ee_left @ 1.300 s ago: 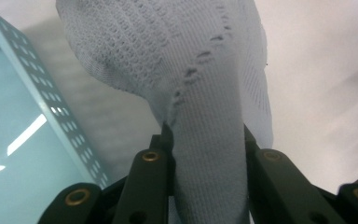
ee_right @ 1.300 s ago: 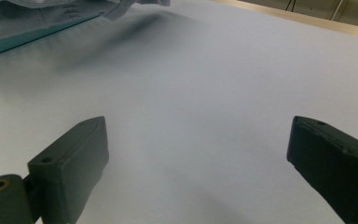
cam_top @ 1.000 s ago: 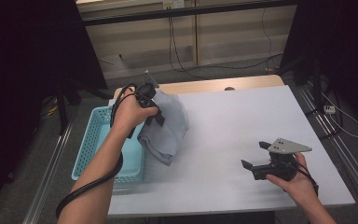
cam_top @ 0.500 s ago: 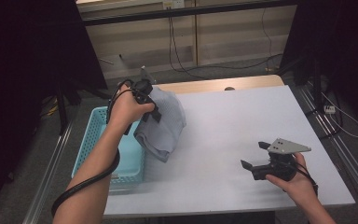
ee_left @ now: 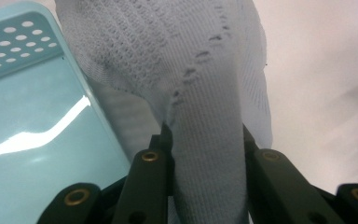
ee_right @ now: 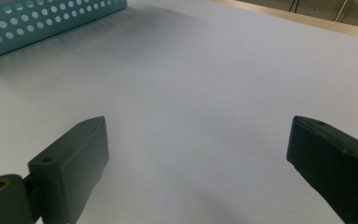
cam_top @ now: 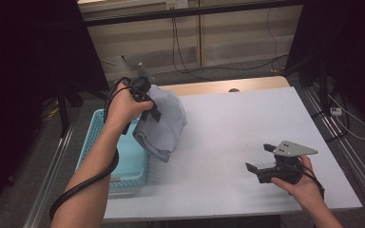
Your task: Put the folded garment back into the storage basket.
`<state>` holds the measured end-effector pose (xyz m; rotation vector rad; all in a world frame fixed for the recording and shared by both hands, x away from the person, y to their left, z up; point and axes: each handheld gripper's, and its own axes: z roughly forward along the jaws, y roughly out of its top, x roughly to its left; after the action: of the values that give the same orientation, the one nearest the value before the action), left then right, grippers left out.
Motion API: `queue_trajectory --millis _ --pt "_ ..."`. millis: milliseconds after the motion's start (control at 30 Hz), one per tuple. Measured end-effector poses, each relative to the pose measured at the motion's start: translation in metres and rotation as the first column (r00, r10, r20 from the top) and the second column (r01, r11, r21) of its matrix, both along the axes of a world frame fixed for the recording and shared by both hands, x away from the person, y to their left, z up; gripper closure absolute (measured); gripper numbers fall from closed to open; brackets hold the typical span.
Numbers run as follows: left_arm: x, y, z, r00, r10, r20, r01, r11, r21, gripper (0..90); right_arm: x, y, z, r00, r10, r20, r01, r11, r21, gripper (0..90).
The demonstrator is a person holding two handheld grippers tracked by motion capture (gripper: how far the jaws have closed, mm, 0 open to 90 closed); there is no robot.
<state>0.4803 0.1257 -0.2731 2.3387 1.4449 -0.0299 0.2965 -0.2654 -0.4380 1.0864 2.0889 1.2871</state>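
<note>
Grey knitted cloth (cam_top: pixel 164 121), one piece, hangs from the left gripper (cam_top: pixel 148 105), lifted above the left part of the tabletop (cam_top: pixel 247 118) beside the basket's right edge. In the left gripper view the jaws are pressed in on a bunched fold of the cloth (ee_left: pixel 209 140), pinching it between them. One light blue perforated basket (cam_top: pixel 123 161) stands at the tabletop's left edge, just below and to the left of the hanging cloth. The right gripper (cam_top: pixel 261 159), one of two in all, rests low over the near right part of the tabletop, well apart from the cloth, its jaws spread wide with nothing between them.
</note>
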Motion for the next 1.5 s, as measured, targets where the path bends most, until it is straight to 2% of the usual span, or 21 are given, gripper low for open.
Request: queue_trajectory --millis 500,1500 --pt "0.001 0.000 0.013 0.9998 -0.004 0.019 0.004 0.9998 0.017 74.6 0.000 -0.004 0.002 1.0000 -0.008 0.002 0.008 1.000 0.021 5.3" --pt "0.001 0.018 0.034 0.9986 0.018 0.050 -0.020 0.9993 0.032 74.6 0.000 -0.001 0.001 1.0000 -0.001 0.002 0.001 1.000 0.019 5.3"
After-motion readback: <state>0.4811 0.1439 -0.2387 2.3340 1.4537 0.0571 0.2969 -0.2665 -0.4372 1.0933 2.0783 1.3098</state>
